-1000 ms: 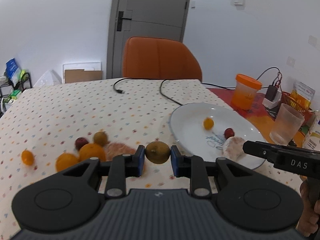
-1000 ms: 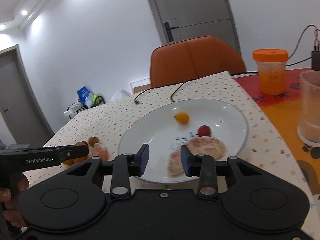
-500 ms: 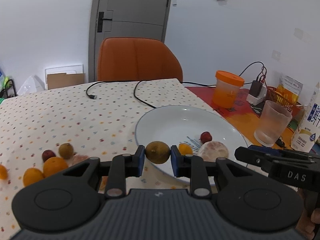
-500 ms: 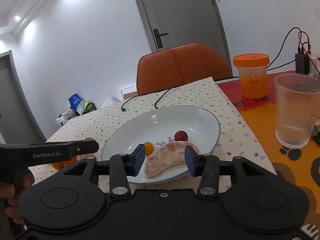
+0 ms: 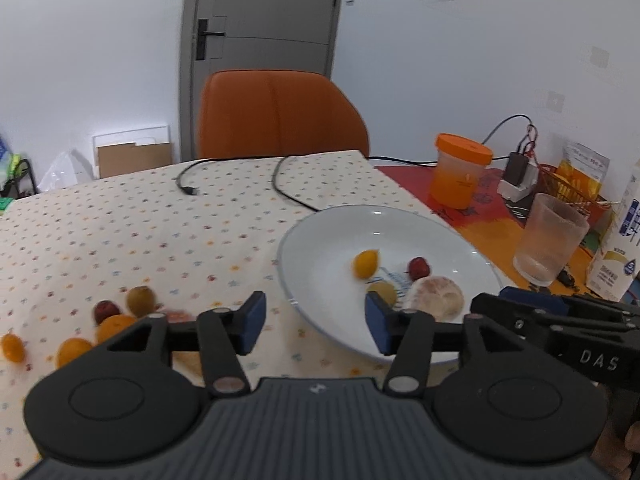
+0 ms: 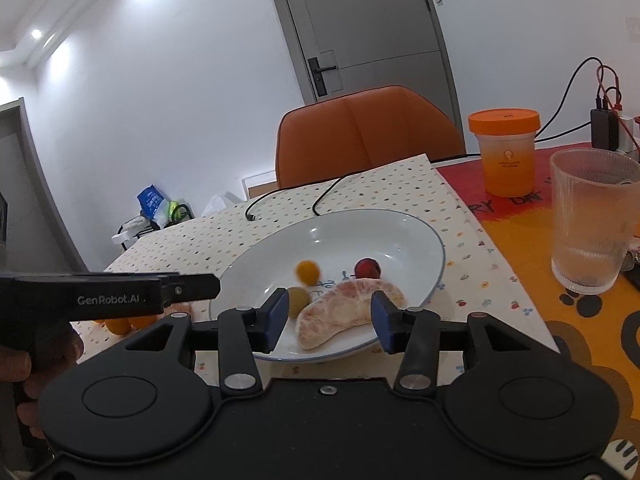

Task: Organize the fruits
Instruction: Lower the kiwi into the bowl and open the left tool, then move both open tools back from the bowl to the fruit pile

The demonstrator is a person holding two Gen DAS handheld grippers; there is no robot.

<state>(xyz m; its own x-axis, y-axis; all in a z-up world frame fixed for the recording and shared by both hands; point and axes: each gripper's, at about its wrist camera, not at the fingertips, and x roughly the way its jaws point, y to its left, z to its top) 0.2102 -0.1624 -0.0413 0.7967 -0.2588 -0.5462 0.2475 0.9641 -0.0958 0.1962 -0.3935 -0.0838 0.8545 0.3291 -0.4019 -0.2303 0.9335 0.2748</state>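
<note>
The left gripper (image 5: 312, 322) has just spread its jaws, and the gap between them is now bare: the brown-green fruit (image 5: 383, 291) it carried a second ago lies on the plate (image 5: 320, 240), low in the dish, just left of the pomelo piece (image 5: 434, 295). In the right wrist view the same fruit (image 6: 298, 300) sits at the near left of the plate (image 6: 404, 224), close against the pomelo piece (image 6: 348, 314). The small orange fruit (image 5: 364, 263) is smeared in both views, so it may be rolling after a knock, though the blur alone cannot settle that. A red fruit (image 5: 418, 267) lies near it, to the right.

The right gripper (image 6: 330, 318) has also been opening; its jaws stand moderately apart, framing the pomelo piece from above the near rim without pressing on it.

So 1 more fruit is delivered, making 4 on the plate. At the lower left of the left wrist view about 5 loose fruits (image 5: 116, 316) wait on the tablecloth (image 5: 120, 232), partly hidden behind the gripper body. The sensible next move looks like a swing of the empty left gripper to that cluster
</note>
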